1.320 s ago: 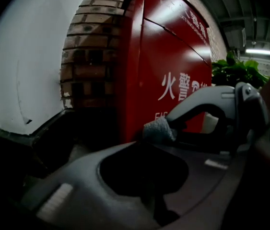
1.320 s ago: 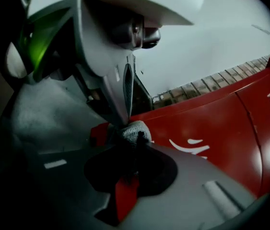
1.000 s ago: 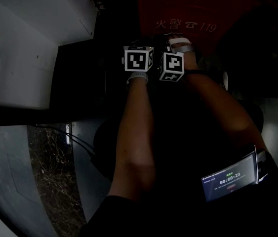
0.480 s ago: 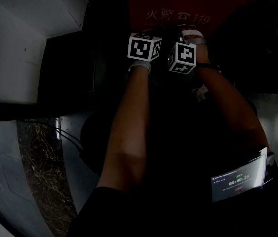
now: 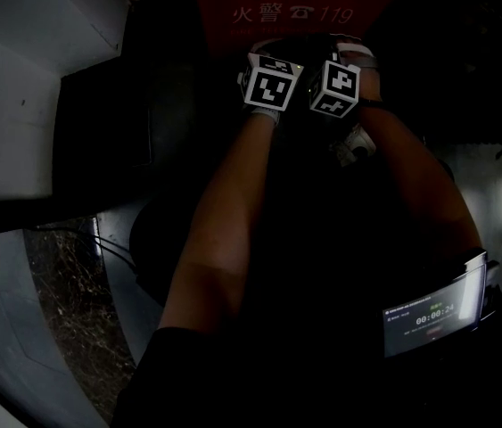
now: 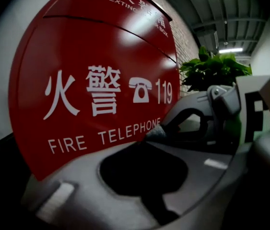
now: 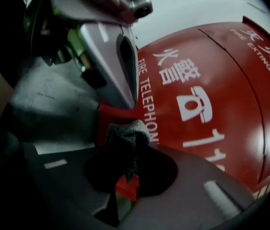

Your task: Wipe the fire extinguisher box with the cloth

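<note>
Both grippers have crept closer to the white lettering on the red fire extinguisher box (image 6: 91,56), which stands upright just ahead of them. The right gripper (image 7: 131,174) pinches a grey cloth (image 7: 127,131), knitted, soft and light; it is best held at the bunch so a wad pokes forward. The left gripper (image 6: 144,174) looks pressed together on nothing. The box front is glossy and hard, probably slick, and likely rigid enough for firm strokes.
</note>
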Motion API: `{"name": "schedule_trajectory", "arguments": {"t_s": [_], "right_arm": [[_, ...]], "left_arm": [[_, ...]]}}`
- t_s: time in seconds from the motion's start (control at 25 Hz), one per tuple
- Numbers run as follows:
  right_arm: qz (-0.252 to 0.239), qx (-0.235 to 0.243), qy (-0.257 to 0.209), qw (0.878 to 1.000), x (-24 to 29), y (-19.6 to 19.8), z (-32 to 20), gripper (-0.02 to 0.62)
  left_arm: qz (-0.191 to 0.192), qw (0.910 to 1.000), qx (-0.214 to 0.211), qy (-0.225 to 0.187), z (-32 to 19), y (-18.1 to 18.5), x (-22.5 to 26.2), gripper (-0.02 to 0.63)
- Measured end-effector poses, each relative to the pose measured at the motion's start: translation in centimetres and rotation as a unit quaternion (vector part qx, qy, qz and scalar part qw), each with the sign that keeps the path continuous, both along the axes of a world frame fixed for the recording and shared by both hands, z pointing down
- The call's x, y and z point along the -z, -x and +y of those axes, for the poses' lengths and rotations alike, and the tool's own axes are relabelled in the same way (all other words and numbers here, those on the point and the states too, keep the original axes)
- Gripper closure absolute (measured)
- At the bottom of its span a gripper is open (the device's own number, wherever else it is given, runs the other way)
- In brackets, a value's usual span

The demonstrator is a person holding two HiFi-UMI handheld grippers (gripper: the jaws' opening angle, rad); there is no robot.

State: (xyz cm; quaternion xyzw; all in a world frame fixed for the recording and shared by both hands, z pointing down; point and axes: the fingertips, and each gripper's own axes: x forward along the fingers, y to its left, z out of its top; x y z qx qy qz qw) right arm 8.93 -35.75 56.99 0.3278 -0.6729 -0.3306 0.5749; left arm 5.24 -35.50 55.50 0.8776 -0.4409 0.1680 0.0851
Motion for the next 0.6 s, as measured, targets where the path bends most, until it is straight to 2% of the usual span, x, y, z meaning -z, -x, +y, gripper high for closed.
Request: {"name": "schedule_trajectory", "arguments": {"t_s": [0.12,0.2,0.4,0.6], "right_arm": [[0.004,-0.01,0.004,1.0,-0.3,-1.5,-0.2,0.56],[0.007,-0.021,0.009,1.0,-0.6,-2.7,-0.1,0.56],[0.008,-0.055,0.021,0.998,-1.1,-6.0,-0.2,0.56],[-0.001,-0.112,0.027,0.993,-1.2,-9.0,-0.1,0.56]], "left_arm": [[0.027,0.9995,0.016,0.002,0.2,0.0,0.8,0.603],[0.035,0.9994,0.003,0.008,0.6,-0.8,0.9,0.603],[0.019,0.9985,-0.051,0.011,2.1,-3.6,0.4,0.603],[0.017,0.9981,-0.058,0.013,2.7,-3.5,0.6,0.603]]}}
